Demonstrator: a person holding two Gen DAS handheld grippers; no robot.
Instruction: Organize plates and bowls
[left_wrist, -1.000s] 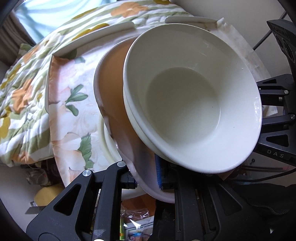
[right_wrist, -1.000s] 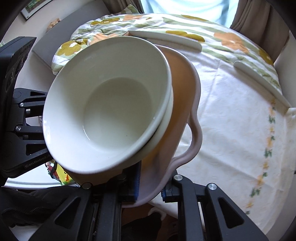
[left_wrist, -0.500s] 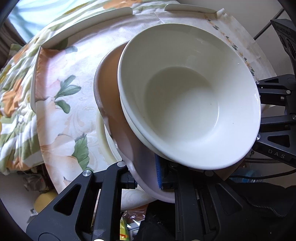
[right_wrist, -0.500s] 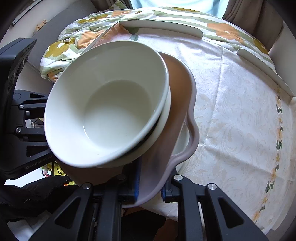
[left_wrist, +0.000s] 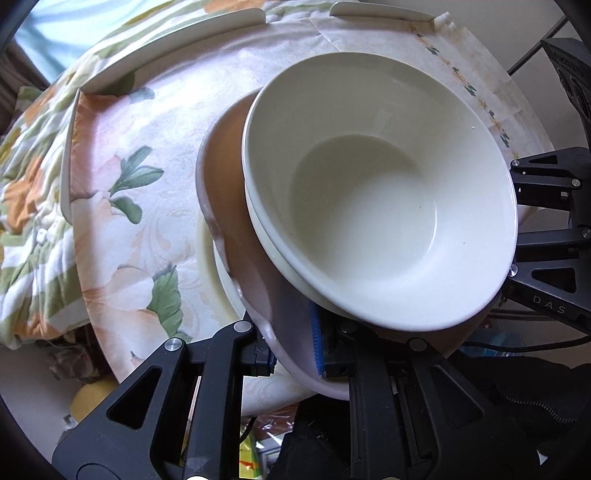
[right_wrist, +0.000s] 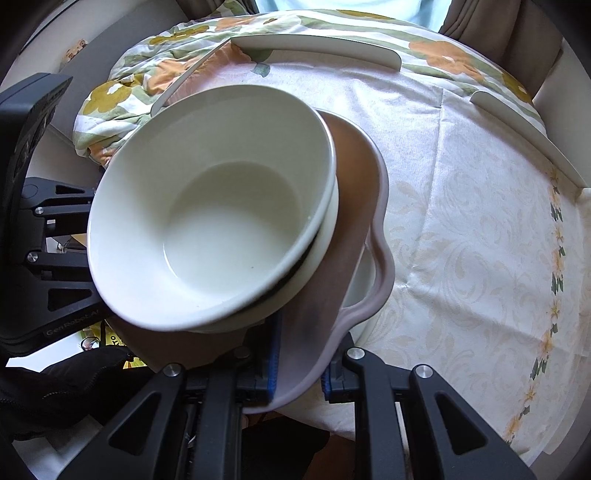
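Now: left gripper (left_wrist: 291, 349) and right gripper (right_wrist: 297, 371) each pinch brown tray (left_wrist: 229, 177) rim; nested white bowls (left_wrist: 376, 192) on tray, above tablecloth (right_wrist: 461, 221).

Count: two white bowls, one pink plate, one cream plate, two grippers.

Two white bowls (left_wrist: 380, 206) (right_wrist: 210, 221) nested one inside the other, stacked on one pink plate (left_wrist: 229, 192) (right_wrist: 354, 206) with a wavy rim. One cream plate (left_wrist: 210, 266) (right_wrist: 360, 273) lying beneath, flat on the surface (left_wrist: 122, 206) (right_wrist: 472, 221) near its near edge. Two grippers: left gripper (left_wrist: 295, 354) and right gripper (right_wrist: 295, 373), each clamped on the rim of the pink plate from opposite sides. Three white raised rim strips counted along the far edge of the surface.
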